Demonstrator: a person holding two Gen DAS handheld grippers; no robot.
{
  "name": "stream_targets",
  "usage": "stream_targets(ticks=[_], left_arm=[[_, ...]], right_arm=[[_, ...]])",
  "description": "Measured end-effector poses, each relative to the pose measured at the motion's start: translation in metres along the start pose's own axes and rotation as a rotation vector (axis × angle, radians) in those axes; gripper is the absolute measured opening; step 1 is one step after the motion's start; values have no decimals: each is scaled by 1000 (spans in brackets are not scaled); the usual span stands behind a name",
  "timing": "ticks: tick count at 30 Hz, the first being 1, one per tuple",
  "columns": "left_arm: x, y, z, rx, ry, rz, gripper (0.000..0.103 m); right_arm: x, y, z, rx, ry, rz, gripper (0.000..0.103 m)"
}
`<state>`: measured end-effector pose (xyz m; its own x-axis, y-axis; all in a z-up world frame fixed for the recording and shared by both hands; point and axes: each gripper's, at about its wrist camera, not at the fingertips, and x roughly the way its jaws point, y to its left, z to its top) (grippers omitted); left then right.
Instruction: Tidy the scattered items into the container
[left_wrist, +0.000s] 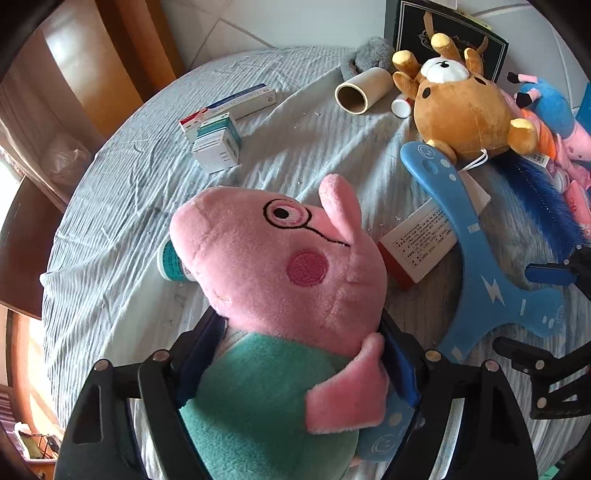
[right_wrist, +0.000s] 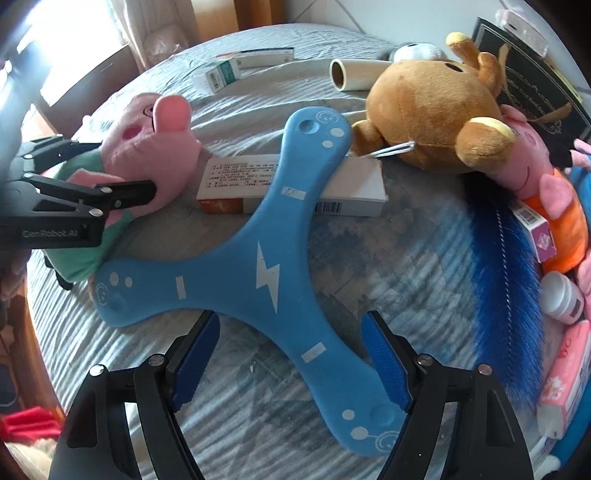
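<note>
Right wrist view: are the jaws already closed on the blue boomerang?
No, the right gripper stands open, its jaws apart on either side of one arm of the blue boomerang.

Bright window daylight, left glare, fisheye-warped edges

"GenRobot.AI" showing in grey on the black left gripper (right_wrist: 127, 192) at the left edge, white lightning bolt and smiley signs sitting on the blue boomerang (right_wrist: 258, 273), barcode showing on the white box (right_wrist: 354, 192) beneath, its small print staying unreadable
</note>
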<state>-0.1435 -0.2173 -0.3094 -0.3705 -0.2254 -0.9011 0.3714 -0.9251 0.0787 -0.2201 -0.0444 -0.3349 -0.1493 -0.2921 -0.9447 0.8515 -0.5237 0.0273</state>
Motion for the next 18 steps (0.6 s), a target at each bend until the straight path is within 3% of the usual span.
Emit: stream_targets(ticks=[5, 10, 15, 18], left_arm=[[-36, 18, -29, -171, -12, -9, 75], [-71, -1, -63, -284, -16, 13, 75], [-72, -18, -80, -344, -12, 93, 75], [-80, -19, -82, -382, -35, 120, 75]], right_arm=[[15, 11, -1, -135, 39, -26, 80], [17, 5, -2, -197, 5, 28, 79], [12, 13, 1, -248, -46, 49, 44], [13, 13, -1, -238, -65, 56, 43]])
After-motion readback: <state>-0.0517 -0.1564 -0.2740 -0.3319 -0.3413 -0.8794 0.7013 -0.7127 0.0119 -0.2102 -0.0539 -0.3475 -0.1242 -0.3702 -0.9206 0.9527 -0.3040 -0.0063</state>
